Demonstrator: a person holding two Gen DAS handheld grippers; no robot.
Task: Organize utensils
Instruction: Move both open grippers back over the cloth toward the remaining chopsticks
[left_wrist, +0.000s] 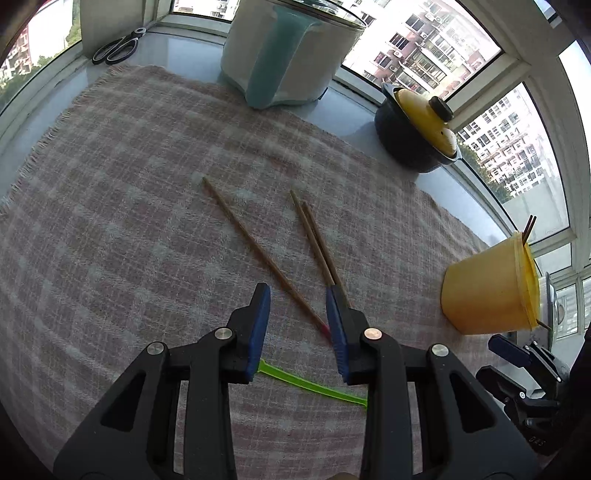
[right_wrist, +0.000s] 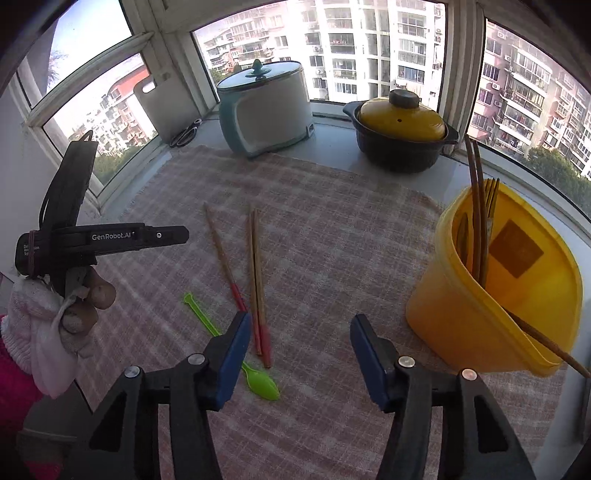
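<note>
My left gripper (left_wrist: 295, 290) hangs open just over the checked cloth (left_wrist: 147, 221). In the left wrist view a single red-tipped chopstick (left_wrist: 258, 251) lies on the cloth and runs slantwise through the gap between the blue pads, which do not press on it. A pair of chopsticks (left_wrist: 317, 243) lies beside the right finger. A green plastic spoon (left_wrist: 314, 386) lies under the fingers. My right gripper (right_wrist: 299, 319) is open with nothing between its fingers, close to the pair of chopsticks (right_wrist: 256, 280) and the green spoon (right_wrist: 260, 382). A yellow tub (right_wrist: 480, 295) at the right holds several chopsticks and a fork.
A white and teal cooker (right_wrist: 266, 110) and a dark pot with a yellow lid (right_wrist: 400, 129) stand on the window ledge behind the cloth. Scissors (left_wrist: 116, 46) lie at the far left by a white board. A gloved hand (right_wrist: 70, 314) holds the left tool.
</note>
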